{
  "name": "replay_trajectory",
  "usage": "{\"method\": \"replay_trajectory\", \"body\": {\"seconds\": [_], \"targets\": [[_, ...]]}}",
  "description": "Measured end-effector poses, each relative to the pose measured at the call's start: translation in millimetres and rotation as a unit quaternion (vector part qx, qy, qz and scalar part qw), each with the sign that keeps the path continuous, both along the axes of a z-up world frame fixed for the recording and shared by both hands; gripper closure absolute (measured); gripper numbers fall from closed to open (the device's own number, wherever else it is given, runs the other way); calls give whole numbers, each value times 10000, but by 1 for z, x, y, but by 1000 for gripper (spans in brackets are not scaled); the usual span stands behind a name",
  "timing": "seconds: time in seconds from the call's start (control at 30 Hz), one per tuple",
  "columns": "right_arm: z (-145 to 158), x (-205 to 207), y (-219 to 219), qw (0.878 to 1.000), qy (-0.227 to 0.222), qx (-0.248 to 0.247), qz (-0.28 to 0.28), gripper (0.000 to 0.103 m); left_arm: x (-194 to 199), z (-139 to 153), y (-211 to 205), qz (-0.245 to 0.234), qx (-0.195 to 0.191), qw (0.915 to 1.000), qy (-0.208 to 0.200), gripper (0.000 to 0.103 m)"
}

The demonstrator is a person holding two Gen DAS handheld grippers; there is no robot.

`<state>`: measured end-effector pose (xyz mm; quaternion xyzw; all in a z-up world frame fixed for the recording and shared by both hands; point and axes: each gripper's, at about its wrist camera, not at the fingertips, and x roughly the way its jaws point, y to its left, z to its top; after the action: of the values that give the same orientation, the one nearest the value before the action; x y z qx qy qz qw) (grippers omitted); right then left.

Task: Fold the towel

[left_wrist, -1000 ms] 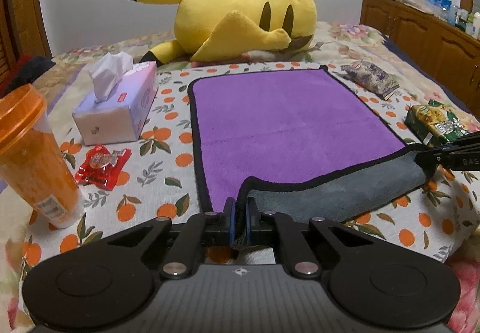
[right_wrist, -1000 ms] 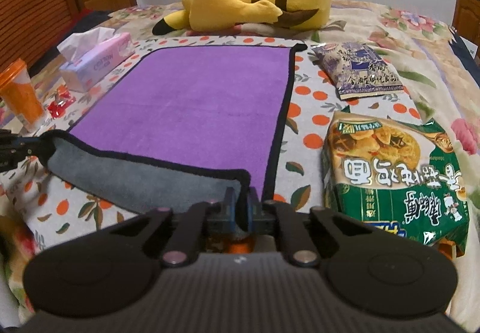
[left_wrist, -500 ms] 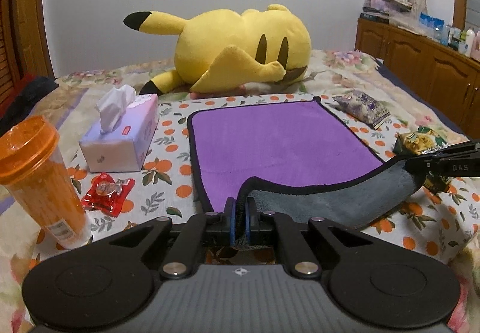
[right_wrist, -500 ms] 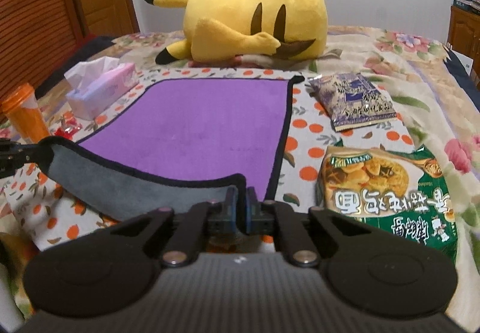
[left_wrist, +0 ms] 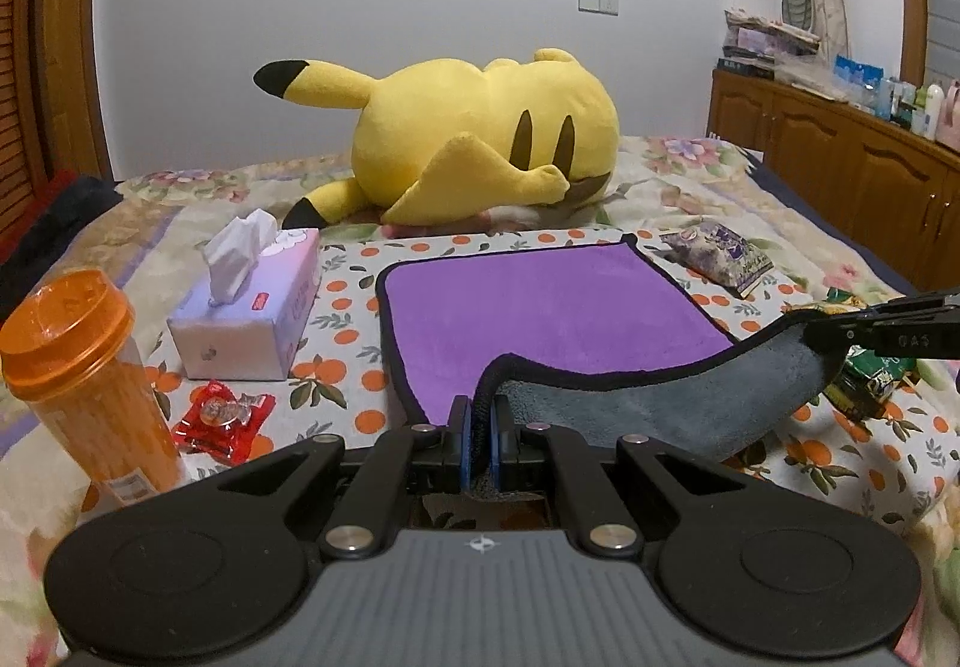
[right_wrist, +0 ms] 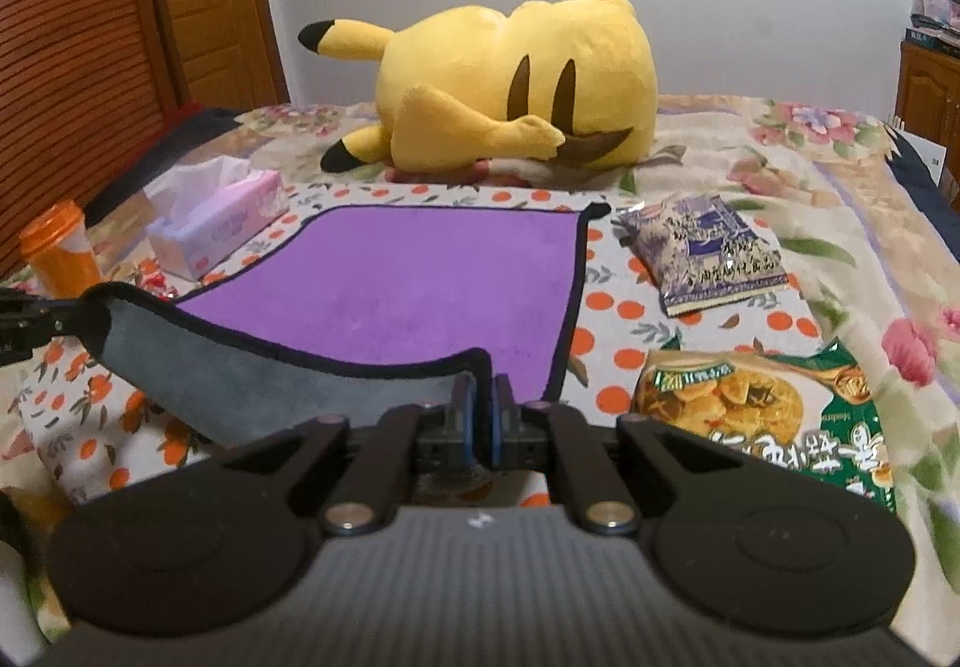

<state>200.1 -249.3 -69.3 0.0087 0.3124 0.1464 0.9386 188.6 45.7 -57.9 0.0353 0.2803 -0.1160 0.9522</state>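
A purple towel [left_wrist: 540, 307] with a grey underside and black trim lies on the bed; it also shows in the right wrist view [right_wrist: 408, 283]. Its near edge is lifted off the bed, grey side facing me. My left gripper [left_wrist: 478, 430] is shut on the near left corner. My right gripper [right_wrist: 482, 415] is shut on the near right corner. Each gripper shows in the other's view, the right one [left_wrist: 888, 334] at the right edge and the left one [right_wrist: 24, 322] at the left edge. The far half of the towel lies flat.
A yellow plush toy [left_wrist: 480, 150] lies behind the towel. A tissue box [left_wrist: 246, 313], an orange bottle [left_wrist: 84, 385] and a red candy wrapper [left_wrist: 222, 418] are at the left. A purple snack bag [right_wrist: 702, 253] and a green noodle pack [right_wrist: 768, 421] are at the right.
Both grippers have risen with the towel's near edge, lifting it higher off the bed. The cameras have tilted up, so more of the wall shows.
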Motion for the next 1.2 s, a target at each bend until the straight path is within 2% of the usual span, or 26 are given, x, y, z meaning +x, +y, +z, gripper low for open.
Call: {"method": "replay_trajectory", "body": {"seconds": [0.63,1.2], "targets": [[-11,12,0,9999,-51,-141,67,97,13,-4,2,40,-5,10000,39,97],[-11,29,4,9988,-319,-330,187,97,38,-5,-1,-16,-58,10000,-49,97]]}}
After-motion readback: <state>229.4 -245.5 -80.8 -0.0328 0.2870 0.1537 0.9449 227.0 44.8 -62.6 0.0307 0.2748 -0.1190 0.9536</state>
